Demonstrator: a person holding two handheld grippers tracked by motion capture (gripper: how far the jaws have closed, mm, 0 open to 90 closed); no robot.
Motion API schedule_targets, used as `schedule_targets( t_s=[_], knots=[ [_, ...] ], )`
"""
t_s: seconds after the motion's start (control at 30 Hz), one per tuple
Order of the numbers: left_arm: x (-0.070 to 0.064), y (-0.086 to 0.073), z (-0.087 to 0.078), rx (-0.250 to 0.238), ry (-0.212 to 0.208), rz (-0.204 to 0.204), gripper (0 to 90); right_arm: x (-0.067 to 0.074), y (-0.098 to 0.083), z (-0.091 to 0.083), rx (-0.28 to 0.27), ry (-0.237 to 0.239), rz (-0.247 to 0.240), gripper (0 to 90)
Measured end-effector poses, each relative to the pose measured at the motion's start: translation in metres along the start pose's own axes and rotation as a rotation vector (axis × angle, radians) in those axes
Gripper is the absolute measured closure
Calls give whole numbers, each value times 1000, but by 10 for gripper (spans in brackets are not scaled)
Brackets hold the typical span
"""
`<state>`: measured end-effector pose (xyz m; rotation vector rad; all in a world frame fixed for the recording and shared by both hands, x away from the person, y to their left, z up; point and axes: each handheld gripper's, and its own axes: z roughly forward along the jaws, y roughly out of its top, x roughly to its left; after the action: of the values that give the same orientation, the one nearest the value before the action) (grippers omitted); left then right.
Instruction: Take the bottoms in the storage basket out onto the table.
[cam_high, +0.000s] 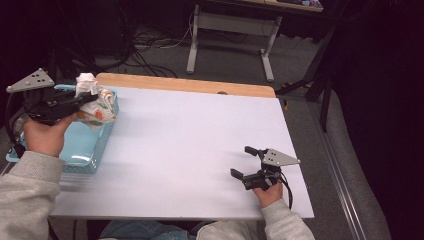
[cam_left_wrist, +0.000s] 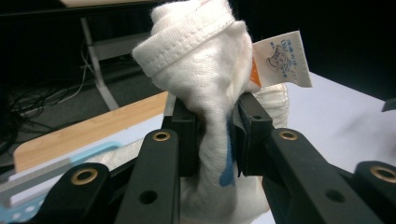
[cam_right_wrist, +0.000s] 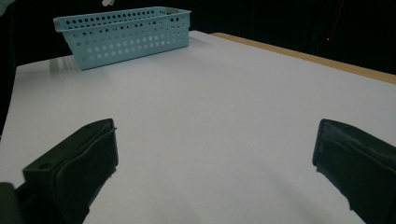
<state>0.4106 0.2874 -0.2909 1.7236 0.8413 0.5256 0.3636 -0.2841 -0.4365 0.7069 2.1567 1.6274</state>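
A white cloth garment (cam_high: 96, 104) with orange and blue print hangs over the light blue perforated basket (cam_high: 85, 145) at the table's left edge. My left gripper (cam_high: 92, 96) is shut on it, lifted above the basket. In the left gripper view the bunched white cloth (cam_left_wrist: 205, 79) is pinched between the two black jaws, and a paper tag (cam_left_wrist: 282, 58) sticks out on its right. My right gripper (cam_high: 246, 161) rests low over the white table at the front right, open, with nothing between its pads (cam_right_wrist: 91, 158). The basket (cam_right_wrist: 123, 35) stands far off in the right gripper view.
The white table top (cam_high: 190, 145) has a wooden strip along its far edge (cam_high: 185, 84). Behind it stand a desk's metal legs (cam_high: 230, 40) and loose cables on the floor. A dark curtain hangs at the right.
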Motion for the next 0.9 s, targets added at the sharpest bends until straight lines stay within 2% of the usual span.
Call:
schedule_targets(
  t_s=[0.1,0.5,0.9],
  knots=[
    [-10,4,7,2,-33,8,731,0,0,0,0,0,0,9],
    [-42,12,41,-5,-121,42,730,0,0,0,-4,3,2,9],
    [-61,11,65,-8,-184,35,730,0,0,0,-5,6,0,9]
  ],
)
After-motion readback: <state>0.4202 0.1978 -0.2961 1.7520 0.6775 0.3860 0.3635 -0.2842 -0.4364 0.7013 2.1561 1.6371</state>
